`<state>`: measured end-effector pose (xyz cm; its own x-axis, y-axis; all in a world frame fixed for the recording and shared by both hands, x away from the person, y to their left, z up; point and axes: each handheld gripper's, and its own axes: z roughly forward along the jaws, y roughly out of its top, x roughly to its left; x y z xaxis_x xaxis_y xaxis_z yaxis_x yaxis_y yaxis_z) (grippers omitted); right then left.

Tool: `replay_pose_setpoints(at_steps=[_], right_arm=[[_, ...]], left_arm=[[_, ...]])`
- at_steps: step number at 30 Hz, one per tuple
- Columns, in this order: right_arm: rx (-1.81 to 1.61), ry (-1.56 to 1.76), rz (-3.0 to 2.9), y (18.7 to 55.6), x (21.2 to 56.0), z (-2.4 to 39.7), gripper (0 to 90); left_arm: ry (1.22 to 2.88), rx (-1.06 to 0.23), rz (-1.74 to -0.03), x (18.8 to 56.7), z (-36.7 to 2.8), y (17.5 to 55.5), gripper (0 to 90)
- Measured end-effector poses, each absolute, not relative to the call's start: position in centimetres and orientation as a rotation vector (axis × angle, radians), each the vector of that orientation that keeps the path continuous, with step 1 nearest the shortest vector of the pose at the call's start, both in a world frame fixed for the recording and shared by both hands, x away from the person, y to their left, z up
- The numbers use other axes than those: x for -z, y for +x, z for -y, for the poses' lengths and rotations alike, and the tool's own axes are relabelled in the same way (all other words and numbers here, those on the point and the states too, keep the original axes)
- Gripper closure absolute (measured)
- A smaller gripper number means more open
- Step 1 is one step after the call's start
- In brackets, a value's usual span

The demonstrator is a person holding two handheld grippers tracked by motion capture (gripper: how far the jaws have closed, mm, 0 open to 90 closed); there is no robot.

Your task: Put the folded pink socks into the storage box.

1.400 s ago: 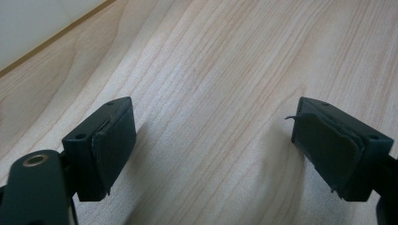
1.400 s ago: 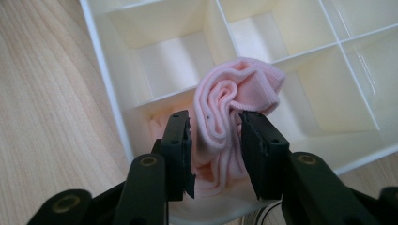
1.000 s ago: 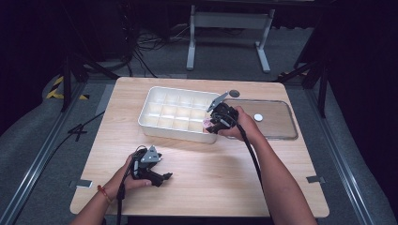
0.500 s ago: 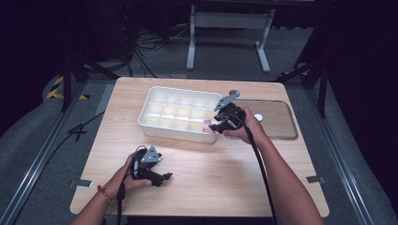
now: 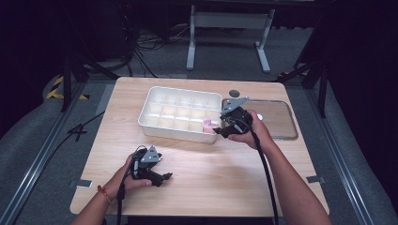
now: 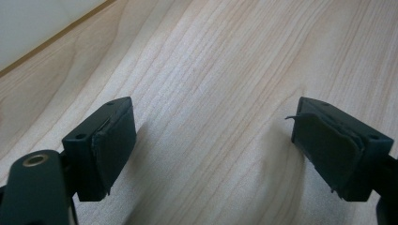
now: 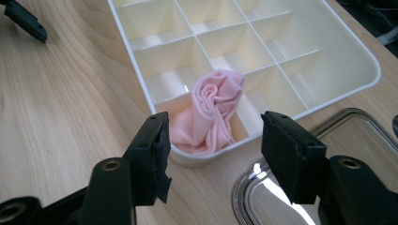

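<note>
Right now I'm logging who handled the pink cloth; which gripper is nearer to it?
Right. The right gripper stands open just outside the tray corner holding the pink cloth; the left gripper rests far off on bare table.

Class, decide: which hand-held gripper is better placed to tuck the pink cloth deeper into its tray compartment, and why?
Right. The right hand-held gripper hangs open just before the pink cloth in the white tray's near corner compartment; the left hand-held gripper sits on bare table, well away.
</note>
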<state>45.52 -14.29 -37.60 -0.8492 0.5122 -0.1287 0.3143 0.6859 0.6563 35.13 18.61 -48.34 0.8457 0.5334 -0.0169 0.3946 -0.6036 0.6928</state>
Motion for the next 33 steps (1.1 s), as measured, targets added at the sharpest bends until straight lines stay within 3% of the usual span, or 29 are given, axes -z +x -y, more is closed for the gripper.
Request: replay_pose_setpoints(at_steps=[11, 33], right_arm=[[-0.935, 0.660, -2.557, 44.2, 37.5, 15.7, 38.5], [-0.869, 0.647, -2.513, 40.8, 38.4, 19.2, 38.6]], left_arm=[[2.293, -0.249, -0.671, 48.3, -18.6, 35.1, 14.3], [2.297, -0.250, -0.671, 48.3, -18.6, 35.1, 14.3]])
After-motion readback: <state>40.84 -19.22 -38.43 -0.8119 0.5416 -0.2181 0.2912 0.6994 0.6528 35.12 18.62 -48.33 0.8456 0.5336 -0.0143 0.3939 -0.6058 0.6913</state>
